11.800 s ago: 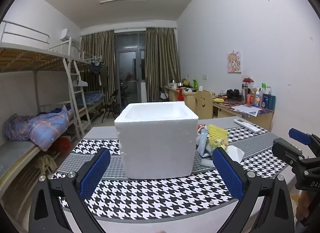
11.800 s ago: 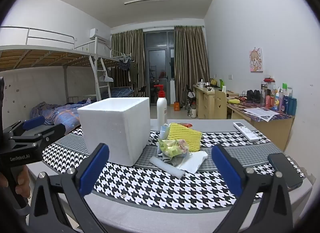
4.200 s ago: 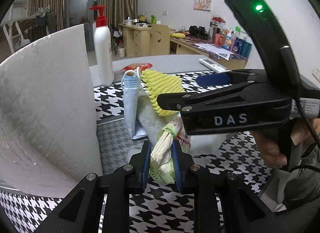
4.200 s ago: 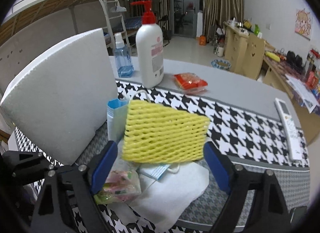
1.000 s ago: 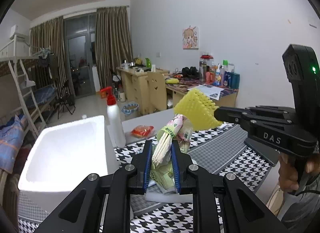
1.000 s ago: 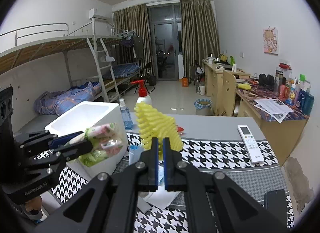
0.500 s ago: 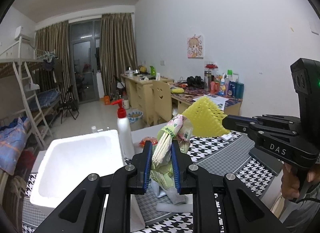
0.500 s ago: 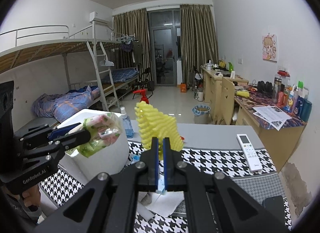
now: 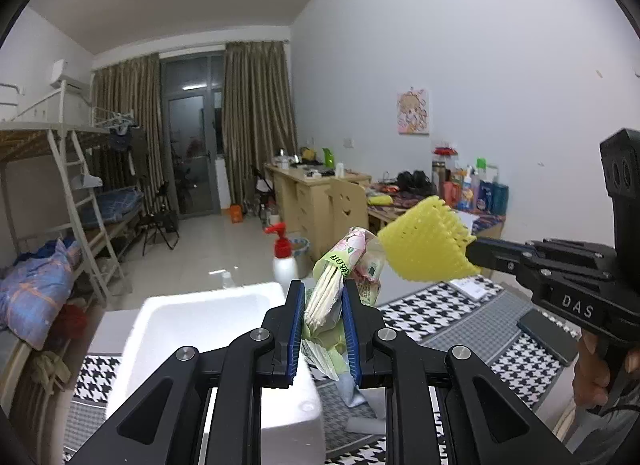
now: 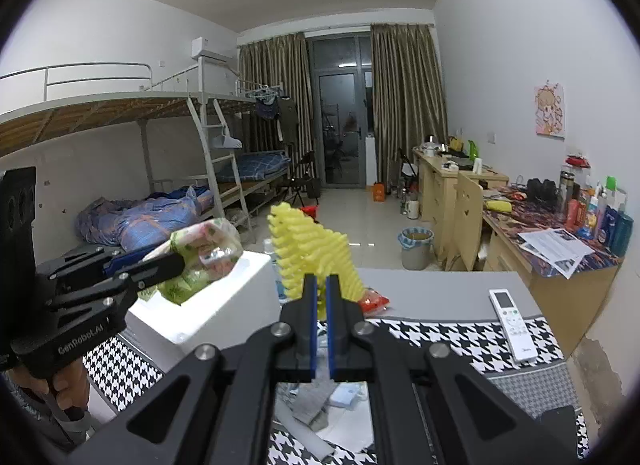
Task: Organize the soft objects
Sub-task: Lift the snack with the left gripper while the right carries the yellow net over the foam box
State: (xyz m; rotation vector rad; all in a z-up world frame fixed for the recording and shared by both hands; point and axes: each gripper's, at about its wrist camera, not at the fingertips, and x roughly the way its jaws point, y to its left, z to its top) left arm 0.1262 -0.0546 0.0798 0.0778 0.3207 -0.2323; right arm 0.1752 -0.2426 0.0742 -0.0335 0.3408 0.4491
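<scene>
Right now I have both grippers raised above the table, each carrying something soft. My left gripper is clamped on a tissue pack in crinkly floral wrap, held just over the near edge of the white foam box. My right gripper is pinched tight on the lower edge of a yellow foam net, which stands up above the fingers, beside the box and not yet over it. Both loads look very light and squashy. I judge the pack's wrap to be slippery, so a hold across its middle suits it best; the net is springy and can flop, so gripping near an edge works. More soft things, pale cloths and a mask, lie on the houndstooth mat below.
</scene>
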